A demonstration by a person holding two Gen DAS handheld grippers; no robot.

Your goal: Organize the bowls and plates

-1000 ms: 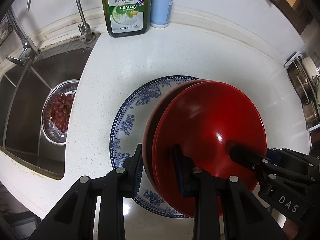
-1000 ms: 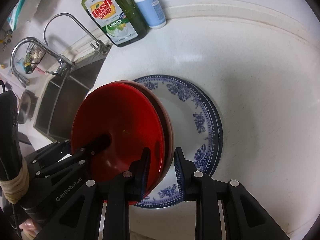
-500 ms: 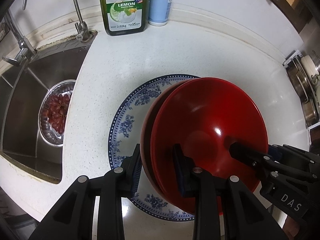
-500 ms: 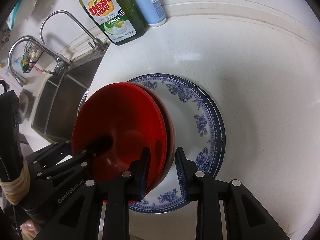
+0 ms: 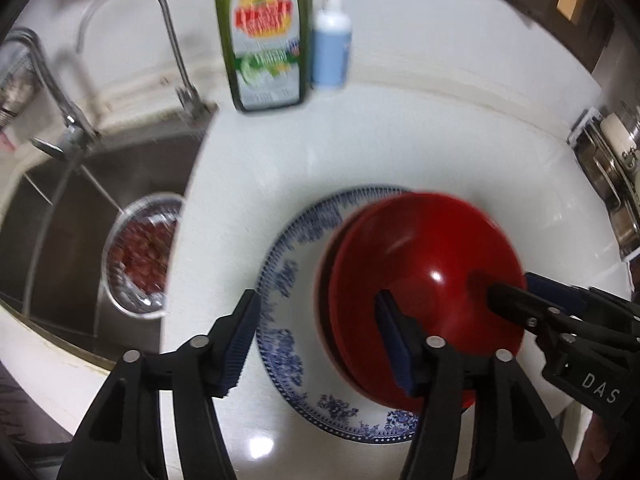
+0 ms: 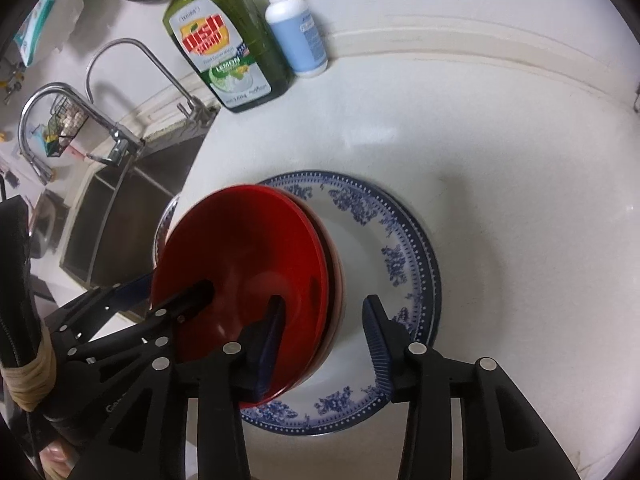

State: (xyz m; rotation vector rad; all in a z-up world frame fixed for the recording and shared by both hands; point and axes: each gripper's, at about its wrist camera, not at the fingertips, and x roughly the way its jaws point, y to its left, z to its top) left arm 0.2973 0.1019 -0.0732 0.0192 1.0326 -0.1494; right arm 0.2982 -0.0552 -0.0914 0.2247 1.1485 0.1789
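Red bowl (image 6: 248,276) sits in its pink-rimmed twin on the blue-patterned plate (image 6: 404,264), toward the plate's nine o'clock; right gripper (image 6: 324,324) straddles its three o'clock rim, left gripper (image 5: 320,340) its nine o'clock; both jaws opening, pads off the rim.

White speckled countertop (image 6: 500,184) — steel sink (image 5: 76,216) at its left.

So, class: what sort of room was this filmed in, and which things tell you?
Most likely a home kitchen. A steel sink with a curved tap is set into a white counter, and a green dish soap bottle stands by the wall.
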